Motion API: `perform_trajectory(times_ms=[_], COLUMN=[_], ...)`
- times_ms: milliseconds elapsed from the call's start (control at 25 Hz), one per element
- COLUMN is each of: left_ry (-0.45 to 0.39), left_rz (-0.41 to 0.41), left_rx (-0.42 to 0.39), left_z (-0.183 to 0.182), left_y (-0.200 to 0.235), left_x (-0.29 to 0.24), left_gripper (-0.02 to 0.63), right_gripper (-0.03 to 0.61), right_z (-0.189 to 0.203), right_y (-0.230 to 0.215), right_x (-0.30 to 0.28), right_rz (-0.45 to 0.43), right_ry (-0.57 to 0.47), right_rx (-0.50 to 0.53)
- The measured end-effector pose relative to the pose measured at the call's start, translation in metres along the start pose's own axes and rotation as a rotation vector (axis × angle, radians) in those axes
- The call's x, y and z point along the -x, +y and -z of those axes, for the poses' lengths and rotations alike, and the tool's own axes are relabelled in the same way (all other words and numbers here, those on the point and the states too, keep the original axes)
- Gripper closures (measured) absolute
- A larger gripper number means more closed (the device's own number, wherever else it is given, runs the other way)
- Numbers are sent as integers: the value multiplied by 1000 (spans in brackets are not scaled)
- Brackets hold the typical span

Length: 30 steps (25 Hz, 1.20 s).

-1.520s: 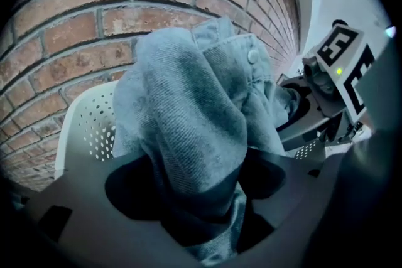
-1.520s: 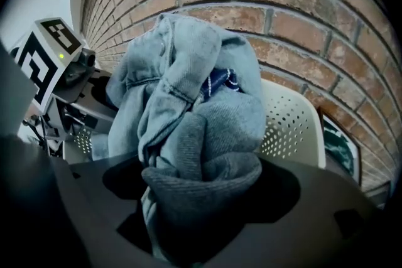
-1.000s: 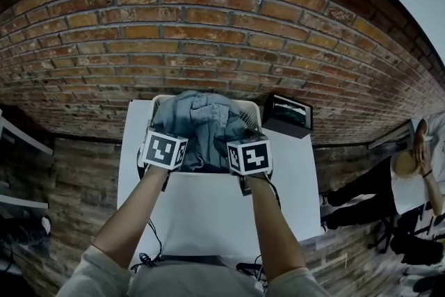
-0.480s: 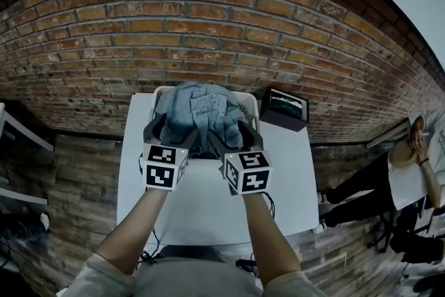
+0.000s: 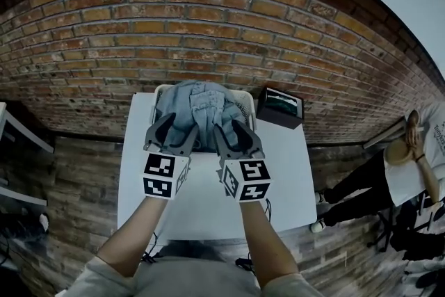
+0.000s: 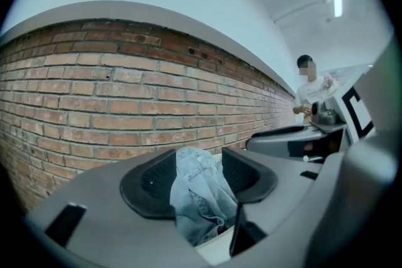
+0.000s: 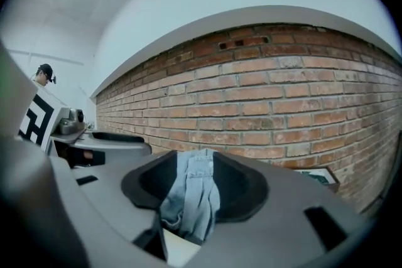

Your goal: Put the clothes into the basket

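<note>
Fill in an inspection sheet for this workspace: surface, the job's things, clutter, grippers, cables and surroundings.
Surface: white table.
Job's things: denim clothes piled in the white basket at the table's far edge.
Clutter: black box right of the basket.
Grippers: left gripper and right gripper at the basket's near rim, tongs closing on denim between them.
Cables: black cables by the table's near edge.
Surroundings: brick wall; a person off to the right.
</note>
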State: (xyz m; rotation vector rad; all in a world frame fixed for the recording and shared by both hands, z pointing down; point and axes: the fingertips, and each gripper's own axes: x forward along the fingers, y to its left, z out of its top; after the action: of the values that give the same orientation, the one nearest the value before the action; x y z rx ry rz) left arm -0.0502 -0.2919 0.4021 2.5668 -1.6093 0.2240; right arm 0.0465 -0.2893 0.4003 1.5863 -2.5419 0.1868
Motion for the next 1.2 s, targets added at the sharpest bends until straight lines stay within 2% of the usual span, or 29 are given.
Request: perform_trajectory(times_ms=[80,200,400,640,880,1080,1200], left_ry=[-19,-81,-132,-154,-166,-151,-148], left_rz=[22,29,15,21,24,34,36], left_rx=[-32,-75,-127,-105,-163,-122,-127], left_z=[-6,-23,-42,-57,-69,-67,-67], left_y=[-11,-25,-43,-61,-81,-85,-84], left_x=[10,31,64,103,139,156,162], left_gripper=[401,536,593,606,606,606,606], right_gripper=[456,520,558,569,572,572,572], right_z=[-9,-24,-46,-64,-68,-65,-65], right_y=[9,25,47,66,82,91,95], right_x=[10,26,60,100,134,149,152], right_rz=[-4,-15,-20,-7,6,7,10], right_ry=[-41,-91,-162,-203,-219,-210,-209], right_rx=[28,84,71,104,108,105,102])
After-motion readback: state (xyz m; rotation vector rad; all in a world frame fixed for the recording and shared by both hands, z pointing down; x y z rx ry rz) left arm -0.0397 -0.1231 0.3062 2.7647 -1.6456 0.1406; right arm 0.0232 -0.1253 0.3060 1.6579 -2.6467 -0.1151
